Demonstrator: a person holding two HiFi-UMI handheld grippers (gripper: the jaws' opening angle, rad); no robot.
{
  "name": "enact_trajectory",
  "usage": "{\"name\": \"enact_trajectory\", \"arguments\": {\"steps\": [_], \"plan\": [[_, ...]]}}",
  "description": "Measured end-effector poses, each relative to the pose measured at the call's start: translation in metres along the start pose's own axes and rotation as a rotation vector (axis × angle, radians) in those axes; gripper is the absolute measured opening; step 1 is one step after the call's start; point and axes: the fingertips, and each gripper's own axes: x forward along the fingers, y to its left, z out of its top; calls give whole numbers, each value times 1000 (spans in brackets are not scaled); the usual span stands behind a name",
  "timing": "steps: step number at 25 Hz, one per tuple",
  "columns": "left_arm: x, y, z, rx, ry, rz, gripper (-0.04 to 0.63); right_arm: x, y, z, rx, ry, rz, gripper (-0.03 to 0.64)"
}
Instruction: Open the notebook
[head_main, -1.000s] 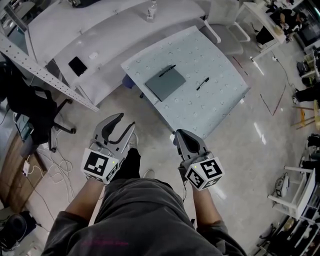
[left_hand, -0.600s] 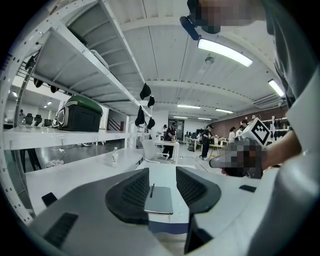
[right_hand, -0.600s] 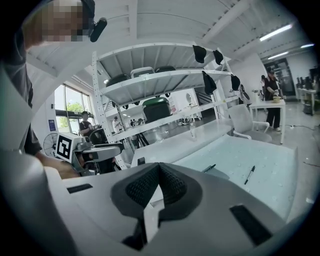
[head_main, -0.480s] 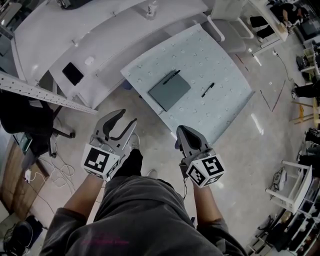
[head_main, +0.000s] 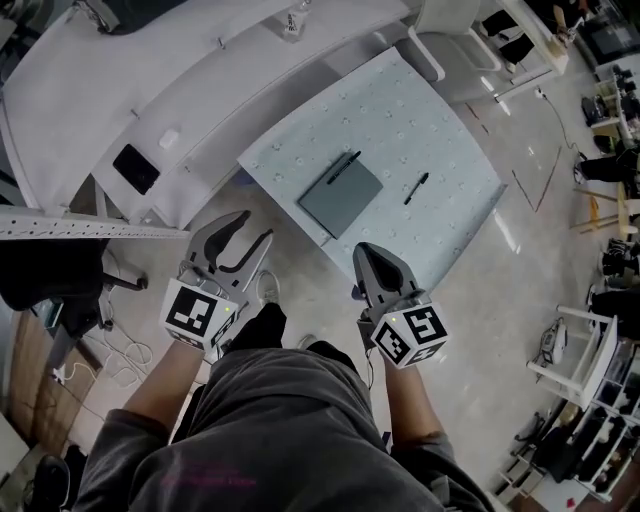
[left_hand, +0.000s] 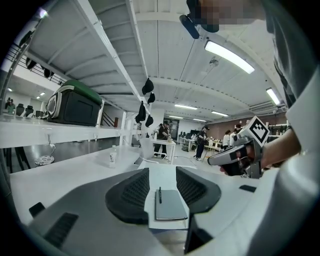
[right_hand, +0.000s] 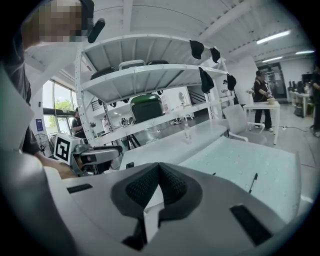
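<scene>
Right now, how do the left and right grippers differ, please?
The left gripper has its jaws apart; the right gripper has them together. The left gripper's view frames the closed notebook between its jaws, far ahead; the right gripper's shows the loose pen instead. Both are empty, short of the table.

Left gripper (head_main: 252, 228): I record a light grey moulded shell with black inner jaw faces.
Right gripper (head_main: 362, 252): same grey shell, same black lining.
Jaw pads (left_hand: 131, 192): black, finely ribbed, rounded in outline.
Shell slots (right_hand: 247, 217): I see black rectangular recesses in the grey housing.
Left marker cube (head_main: 198, 317): white faces, black square code.
Right marker cube (head_main: 410, 336): white, black code on each visible face.
Sleeves (head_main: 120, 462): dark grey, loose, ending short of the wrists.
Top (head_main: 285, 420): dark grey, faint pink print.
Trouser leg (head_main: 262, 328): black.
</scene>
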Motion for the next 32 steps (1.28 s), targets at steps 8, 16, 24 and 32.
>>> {"name": "enact_trajectory", "arguments": {"steps": [8, 16, 24, 32], "plan": [[11, 23, -2, -17, 9, -11, 167, 27, 3, 15, -20, 3, -7, 3], [25, 29, -20, -48, 28, -11, 167, 46, -7, 11, -25, 19, -1, 3], [47, 35, -49, -89, 67, 26, 166, 73, -25, 0, -46, 60, 48, 3], [83, 33, -81, -160, 114, 76, 166, 101, -57, -17, -50, 114, 123, 3]]}}
